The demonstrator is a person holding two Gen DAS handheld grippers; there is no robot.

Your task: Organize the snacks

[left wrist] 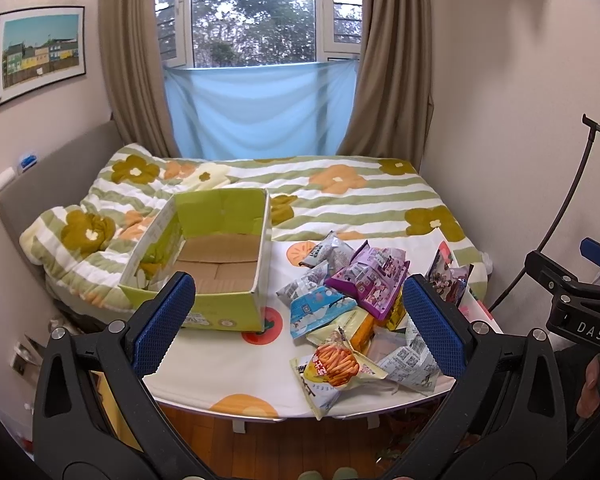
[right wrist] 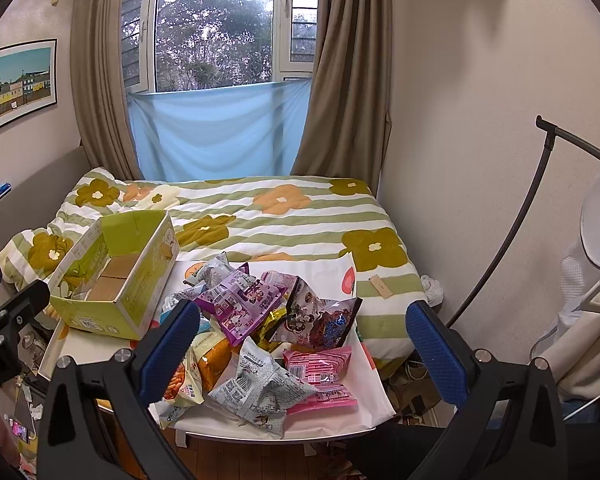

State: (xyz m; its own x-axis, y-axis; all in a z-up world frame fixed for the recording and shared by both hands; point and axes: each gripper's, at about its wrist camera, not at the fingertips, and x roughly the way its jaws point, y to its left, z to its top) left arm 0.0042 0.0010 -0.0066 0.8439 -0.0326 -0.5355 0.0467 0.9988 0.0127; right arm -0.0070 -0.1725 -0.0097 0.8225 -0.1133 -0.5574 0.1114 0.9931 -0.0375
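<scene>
An empty green cardboard box (left wrist: pixel 220 216) (right wrist: pixel 140 312) stands open on the left of a small white table (left wrist: pixel 228 364) (right wrist: pixel 340 420). To its right lies a loose pile of snack bags: a purple bag (left wrist: pixel 368 280) (right wrist: pixel 240 304), a light blue bag (left wrist: pixel 316 312), a bag printed with orange sticks (left wrist: pixel 332 364), a grey-white bag (right wrist: pixel 260 392) and a pink pack (right wrist: pixel 320 372). My left gripper (left wrist: pixel 300 316) is open, held above the table's front between box and pile. My right gripper (right wrist: pixel 304 340) is open above the pile. Neither holds anything.
The table stands against a bed with a green-striped floral quilt (left wrist: pixel 340 196) (right wrist: pixel 300 216). A headboard and wall close the left side, a wall and a curved black lamp stand (right wrist: pixel 512 232) the right. Wooden floor (left wrist: pixel 300 448) shows below. The right gripper (left wrist: pixel 580 300) shows at the left wrist view's right edge.
</scene>
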